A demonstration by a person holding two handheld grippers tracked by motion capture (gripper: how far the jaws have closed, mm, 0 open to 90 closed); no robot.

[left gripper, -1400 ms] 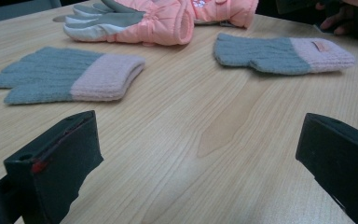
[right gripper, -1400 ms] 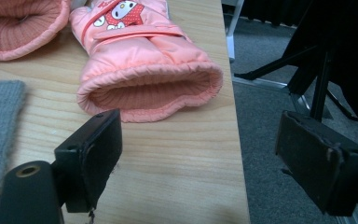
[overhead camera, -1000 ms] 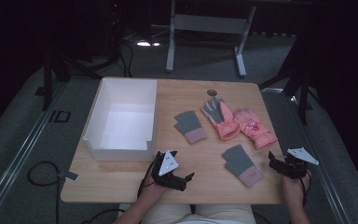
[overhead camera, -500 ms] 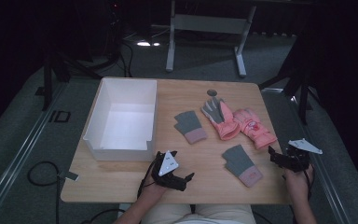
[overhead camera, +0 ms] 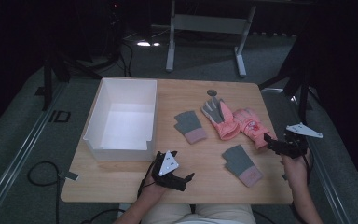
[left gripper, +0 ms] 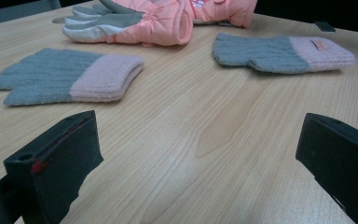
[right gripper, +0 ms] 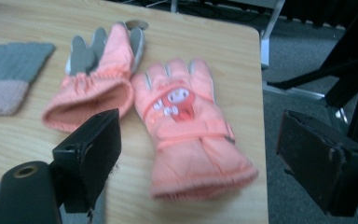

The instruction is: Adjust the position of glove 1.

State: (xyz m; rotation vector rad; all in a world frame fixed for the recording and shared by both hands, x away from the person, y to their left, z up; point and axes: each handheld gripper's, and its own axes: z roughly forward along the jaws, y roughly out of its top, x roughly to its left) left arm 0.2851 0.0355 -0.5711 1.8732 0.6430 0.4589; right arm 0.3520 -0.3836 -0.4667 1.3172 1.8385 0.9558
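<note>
My right gripper (right gripper: pixel 196 158) hangs at the table's right edge, jaws spread wide, aimed at the pink ski glove (right gripper: pixel 191 135) lying cuff toward me. I would lower onto the cuff and pinch both layers. My left gripper (overhead camera: pixel 172 175), also open, rests nearer me. Beyond it, the white box (overhead camera: pixel 121 149) sits empty.

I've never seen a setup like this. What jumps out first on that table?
Two bright pink ski gloves lie side by side at the table's far right, one showing a cartoon patch. Two grey knit gloves with pink cuffs lie nearer the middle, and a big empty white box sits on the left. The right gripper, jaws open, points at the patched glove; the left gripper waits open near the front edge.
</note>
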